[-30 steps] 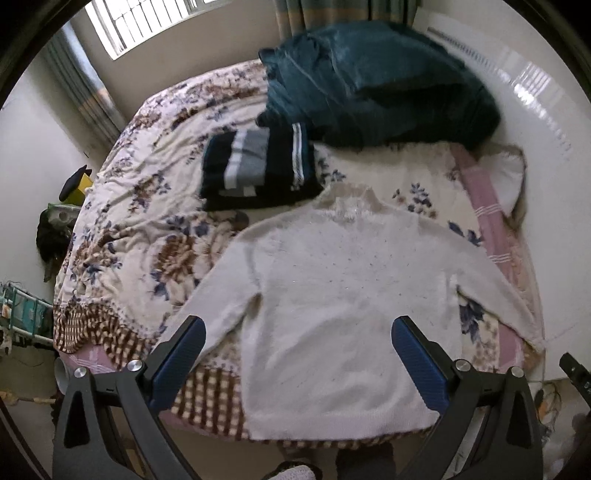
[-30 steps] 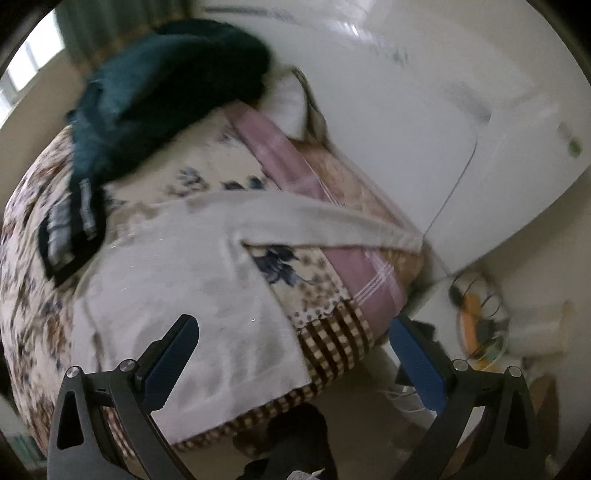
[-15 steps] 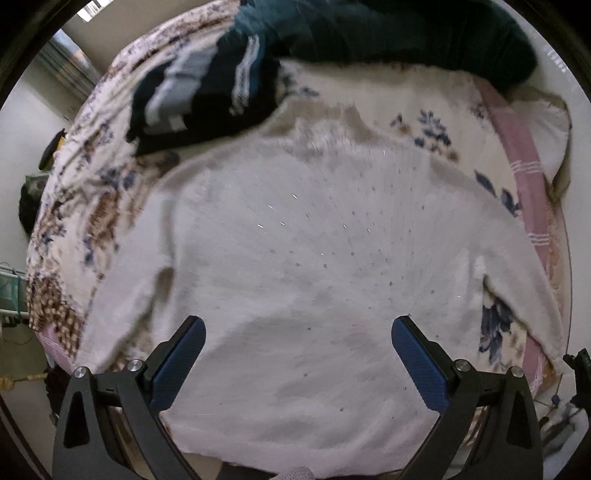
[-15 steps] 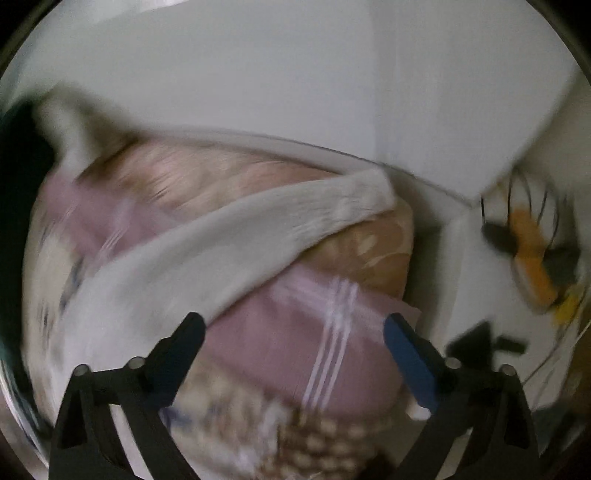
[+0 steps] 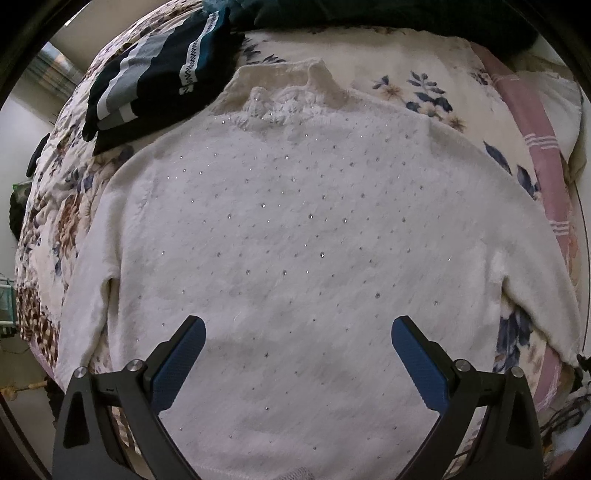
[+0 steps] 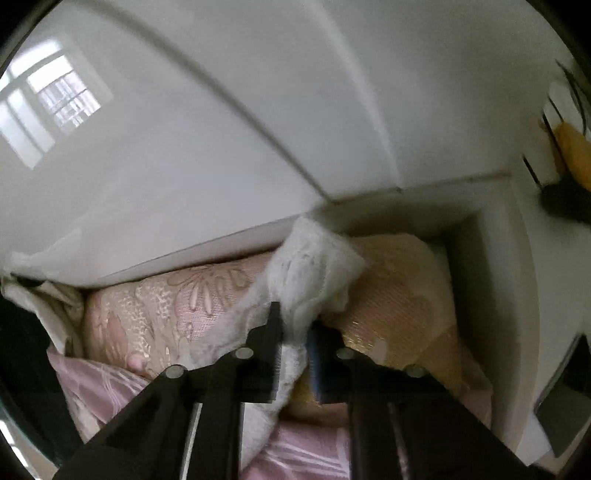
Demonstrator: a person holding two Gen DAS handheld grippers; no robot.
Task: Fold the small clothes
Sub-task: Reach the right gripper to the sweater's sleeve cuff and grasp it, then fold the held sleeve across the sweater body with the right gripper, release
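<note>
The white sequinned sweater [image 5: 295,229] lies flat, front up, sleeves spread, on the bed.

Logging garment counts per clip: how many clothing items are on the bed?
2 identifiable: white sweater spread flat mid-bed; folded striped dark garment beyond its left shoulder. The dark teal heap behind may hide more.

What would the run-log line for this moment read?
stage: sleeve fold starting | right gripper: closing on white sweater cuff | left gripper: open above sweater body | bed

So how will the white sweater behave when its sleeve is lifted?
The sweater is probably floppy: its sleeve bunches where the right gripper is closing on it. It likely drags rather than slides, being fuzzy knit on a quilt.
</note>
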